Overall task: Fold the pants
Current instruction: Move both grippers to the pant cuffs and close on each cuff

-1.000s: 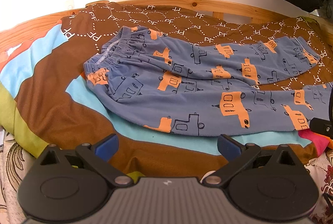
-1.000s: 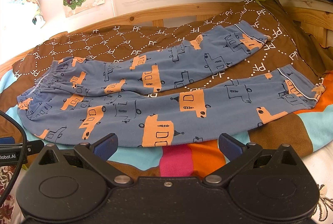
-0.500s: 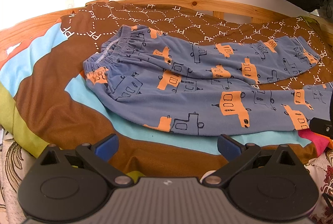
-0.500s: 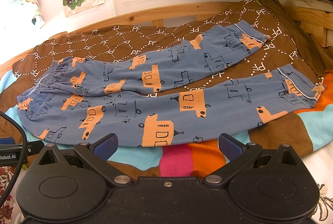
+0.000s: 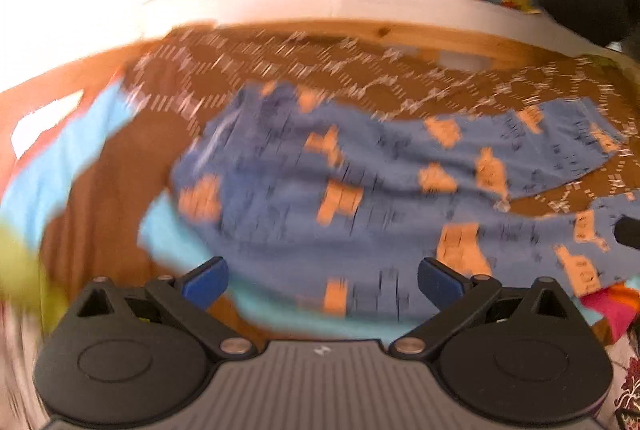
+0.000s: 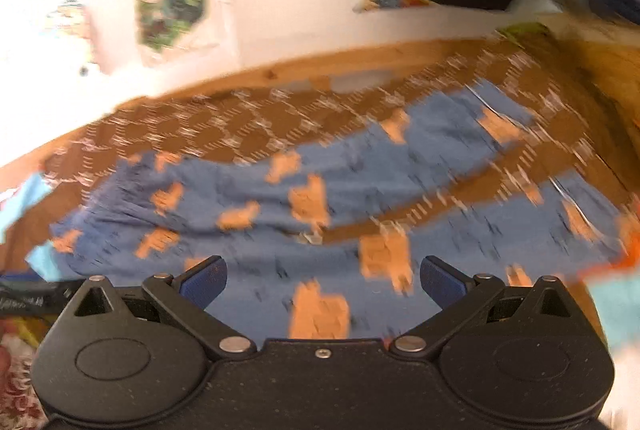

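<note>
Both views are now smeared with motion blur where earlier they were sharp; the left gripper (image 5: 322,280) sits closer over the pants (image 5: 360,190), its blue fingertips (image 5: 204,280) now overlapping the near hem; the right gripper (image 6: 322,280) likewise has advanced, the near leg (image 6: 320,294) now filling the gap between its wide-apart fingers.

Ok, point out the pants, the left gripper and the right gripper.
pants (image 5: 360,190): left wrist view, blue cloth near the crotch.
left gripper (image 5: 322,276): left wrist view, midway between the open blue fingertips.
right gripper (image 6: 323,276): right wrist view, midway between its open fingertips.
</note>
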Demonstrator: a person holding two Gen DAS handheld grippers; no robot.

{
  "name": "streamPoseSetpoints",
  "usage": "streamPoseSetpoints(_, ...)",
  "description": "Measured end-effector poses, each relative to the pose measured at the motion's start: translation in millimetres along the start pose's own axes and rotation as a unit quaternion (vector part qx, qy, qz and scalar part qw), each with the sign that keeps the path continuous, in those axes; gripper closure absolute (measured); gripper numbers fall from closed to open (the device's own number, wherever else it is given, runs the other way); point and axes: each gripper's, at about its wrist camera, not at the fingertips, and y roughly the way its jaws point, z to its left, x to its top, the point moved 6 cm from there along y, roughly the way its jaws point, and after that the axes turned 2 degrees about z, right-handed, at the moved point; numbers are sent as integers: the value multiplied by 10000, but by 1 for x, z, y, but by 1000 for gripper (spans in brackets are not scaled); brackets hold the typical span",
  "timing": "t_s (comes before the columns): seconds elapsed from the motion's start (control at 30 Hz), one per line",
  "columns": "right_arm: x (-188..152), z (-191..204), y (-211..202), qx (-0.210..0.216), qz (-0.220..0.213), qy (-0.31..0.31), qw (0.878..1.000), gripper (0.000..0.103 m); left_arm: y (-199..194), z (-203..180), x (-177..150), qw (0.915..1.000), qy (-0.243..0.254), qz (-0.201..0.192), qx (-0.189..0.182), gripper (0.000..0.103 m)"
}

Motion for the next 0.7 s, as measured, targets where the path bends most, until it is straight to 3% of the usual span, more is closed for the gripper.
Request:
streamPoseSetpoints(0.1,32,1,11,555,47,-737,9957,1,5,0,42,9964,832,-108,-109,0)
streamPoseSetpoints(0.2,65,0,34,1069,309,-1545,9817,1,24,-6,90,9842,1771,1,-86,0)
streamPoseSetpoints(0.4,121,-9,98,1119,250,-2794,9533,1,92,-9,168,9670,2524,341,35,0)
streamPoseSetpoints(0.5,138,-18,147,1197,498,-3161,9398,1,136,-6,188,9643,2540,745,-48,0)
streamPoseSetpoints(0.57,152,-22,181,1314,770,-3260,9330,1,168,-3,201,9664,2296,1120,-301,0)
streamPoseSetpoints(0.7,171,-29,239,1574,1282,-3249,9237,6,214,13,213,9688,1885,1462,-676,2)
